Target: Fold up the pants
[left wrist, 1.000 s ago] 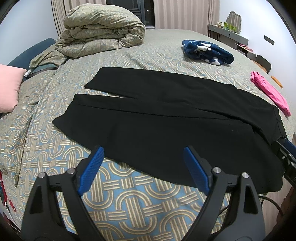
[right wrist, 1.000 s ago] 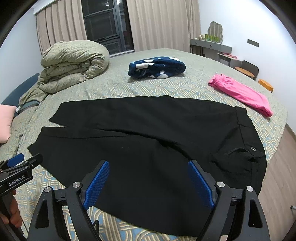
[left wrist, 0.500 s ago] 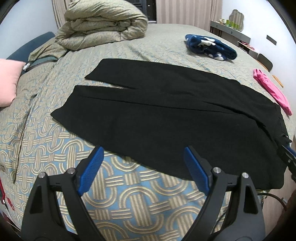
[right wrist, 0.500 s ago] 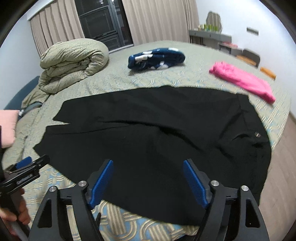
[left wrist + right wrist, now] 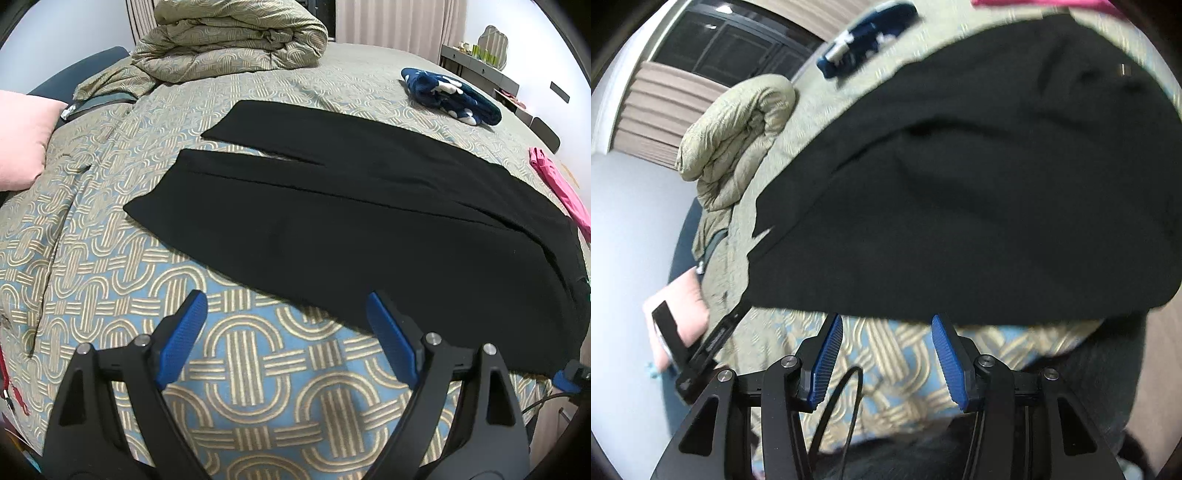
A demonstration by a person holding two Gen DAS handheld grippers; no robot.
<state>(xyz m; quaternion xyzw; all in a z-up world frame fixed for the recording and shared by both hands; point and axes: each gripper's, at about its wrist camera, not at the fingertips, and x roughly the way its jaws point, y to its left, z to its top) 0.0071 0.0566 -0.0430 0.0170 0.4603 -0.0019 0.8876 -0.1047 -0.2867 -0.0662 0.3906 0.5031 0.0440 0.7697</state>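
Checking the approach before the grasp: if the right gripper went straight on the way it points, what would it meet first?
Probably the near edge of the black pants, just ahead of the right gripper; the frame is blurred, so depth is uncertain.

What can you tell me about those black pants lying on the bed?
The black pants are plain dark cloth, looking smooth and matte, spread flat on the patterned bedspread, not yet folded. Both legs point toward the rolled duvet, with a narrow gap between them near the hems. The waistband end, with a small metal button, reaches the bed's edge. A long crease or seam runs down the nearer leg. Nothing grips them: the left claw and the right claw sit just short of the near edge.
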